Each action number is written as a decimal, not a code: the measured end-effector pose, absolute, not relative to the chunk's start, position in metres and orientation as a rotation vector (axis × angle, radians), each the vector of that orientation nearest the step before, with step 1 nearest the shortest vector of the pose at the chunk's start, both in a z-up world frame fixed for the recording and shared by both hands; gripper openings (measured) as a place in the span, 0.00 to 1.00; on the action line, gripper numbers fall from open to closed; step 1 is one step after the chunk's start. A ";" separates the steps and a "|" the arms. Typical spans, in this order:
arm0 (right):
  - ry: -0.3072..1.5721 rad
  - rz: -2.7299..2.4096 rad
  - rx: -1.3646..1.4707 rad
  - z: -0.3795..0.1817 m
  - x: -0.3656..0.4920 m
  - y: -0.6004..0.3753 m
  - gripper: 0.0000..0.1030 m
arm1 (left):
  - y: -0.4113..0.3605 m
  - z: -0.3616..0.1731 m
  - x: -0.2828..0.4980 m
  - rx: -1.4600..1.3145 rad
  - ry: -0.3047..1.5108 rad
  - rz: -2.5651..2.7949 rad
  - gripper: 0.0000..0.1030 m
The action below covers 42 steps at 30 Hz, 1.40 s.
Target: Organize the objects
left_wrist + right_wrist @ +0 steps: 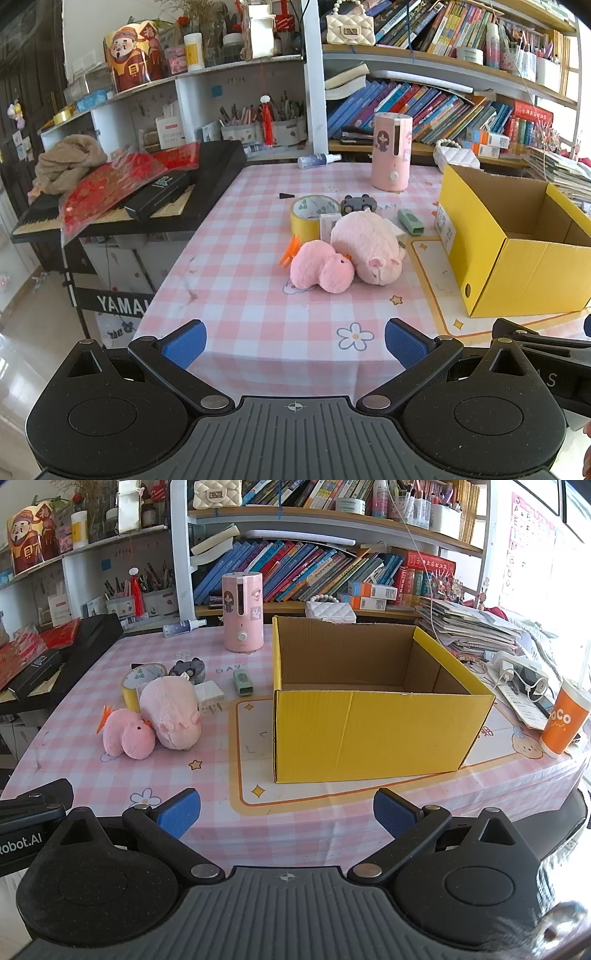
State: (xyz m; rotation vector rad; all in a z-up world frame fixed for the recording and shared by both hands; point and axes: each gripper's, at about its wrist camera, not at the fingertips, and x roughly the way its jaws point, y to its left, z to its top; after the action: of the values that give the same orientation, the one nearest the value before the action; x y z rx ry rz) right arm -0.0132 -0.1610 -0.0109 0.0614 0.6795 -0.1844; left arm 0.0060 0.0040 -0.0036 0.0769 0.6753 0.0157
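Note:
Two pink plush toys lie side by side on the pink checked tablecloth: a small chick [320, 271] [127, 736] with orange tufts and a bigger pig [367, 248] [173, 712]. Behind them are a yellow tape roll [312, 215] [138, 685], a small grey toy car [357, 204] [188, 669], a white charger [210, 698] and a green stick-shaped item [410, 221] [243, 682]. An empty yellow cardboard box [517, 243] [369, 716] stands to their right. My left gripper [295, 345] and right gripper [286, 816] hover open at the table's near edge, nothing between their blue pads.
A pink humidifier [392, 151] [243, 611] and a spray bottle [317, 160] [183, 627] stand at the back. A black keyboard [147, 199] with clutter borders the table's left. An orange cup [563, 720], a power strip and paper piles crowd the right. Bookshelves rise behind.

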 end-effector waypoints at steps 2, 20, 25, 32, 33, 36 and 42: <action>0.680 -0.185 0.059 -0.012 -0.013 -0.162 0.98 | 0.005 -0.004 0.006 0.076 0.677 0.016 1.00; 0.684 -0.188 0.055 -0.015 -0.011 -0.158 0.98 | 0.007 -0.004 0.005 0.074 0.682 0.014 1.00; 0.683 -0.189 0.052 -0.015 -0.011 -0.158 0.98 | 0.007 -0.004 0.005 0.074 0.681 0.015 1.00; 0.683 -0.190 0.050 -0.014 -0.014 -0.158 0.98 | 0.006 -0.003 0.005 0.073 0.683 0.014 1.00; 0.683 -0.190 0.050 -0.013 -0.014 -0.158 0.98 | 0.006 -0.003 0.005 0.073 0.684 0.015 1.00; 0.684 -0.190 0.050 -0.013 -0.014 -0.158 0.98 | 0.005 -0.003 0.005 0.071 0.686 0.014 1.00; 0.684 -0.190 0.050 -0.013 -0.014 -0.158 0.98 | 0.006 -0.003 0.005 0.067 0.690 0.010 1.00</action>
State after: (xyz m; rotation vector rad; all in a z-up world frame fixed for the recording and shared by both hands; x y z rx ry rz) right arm -0.0139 -0.1576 -0.0133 0.0497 0.6839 -0.1900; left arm 0.0045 0.0061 -0.0027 0.0673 0.6905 0.0096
